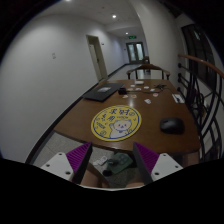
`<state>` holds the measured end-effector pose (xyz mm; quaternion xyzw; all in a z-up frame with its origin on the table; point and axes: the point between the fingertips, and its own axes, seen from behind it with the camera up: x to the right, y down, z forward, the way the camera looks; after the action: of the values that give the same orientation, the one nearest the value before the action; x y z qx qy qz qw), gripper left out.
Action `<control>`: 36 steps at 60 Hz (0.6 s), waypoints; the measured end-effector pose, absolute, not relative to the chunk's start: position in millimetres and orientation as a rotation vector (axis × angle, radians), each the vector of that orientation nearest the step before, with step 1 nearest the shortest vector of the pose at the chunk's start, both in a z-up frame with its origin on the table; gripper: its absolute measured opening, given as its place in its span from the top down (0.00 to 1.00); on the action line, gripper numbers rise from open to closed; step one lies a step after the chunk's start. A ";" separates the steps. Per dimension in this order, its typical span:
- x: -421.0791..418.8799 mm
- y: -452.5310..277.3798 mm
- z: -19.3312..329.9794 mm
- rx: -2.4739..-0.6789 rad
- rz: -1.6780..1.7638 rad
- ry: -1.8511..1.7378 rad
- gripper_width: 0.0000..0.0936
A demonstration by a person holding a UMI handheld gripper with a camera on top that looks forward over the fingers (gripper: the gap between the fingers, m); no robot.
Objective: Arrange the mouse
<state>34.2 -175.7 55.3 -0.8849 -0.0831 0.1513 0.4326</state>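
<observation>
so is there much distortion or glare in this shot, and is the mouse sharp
In the gripper view the wide lens bends the table edge and the doorway into curves; ceiling lights are bright spots, with a pale sheen on the tabletop; the mouse is a dark, soft-edged shape beside the yellow round mat; the gripper fingers stand open.
</observation>
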 end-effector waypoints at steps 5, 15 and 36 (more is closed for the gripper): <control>37.8 -175.9 56.0 -2.210 0.364 -0.187 0.11; 82.8 -168.5 51.4 -2.204 0.272 -0.135 0.12; 246.9 -104.7 -16.6 -2.230 -0.104 0.000 0.12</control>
<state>246.9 -104.7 -16.6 -0.8974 0.0001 -0.0418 0.4392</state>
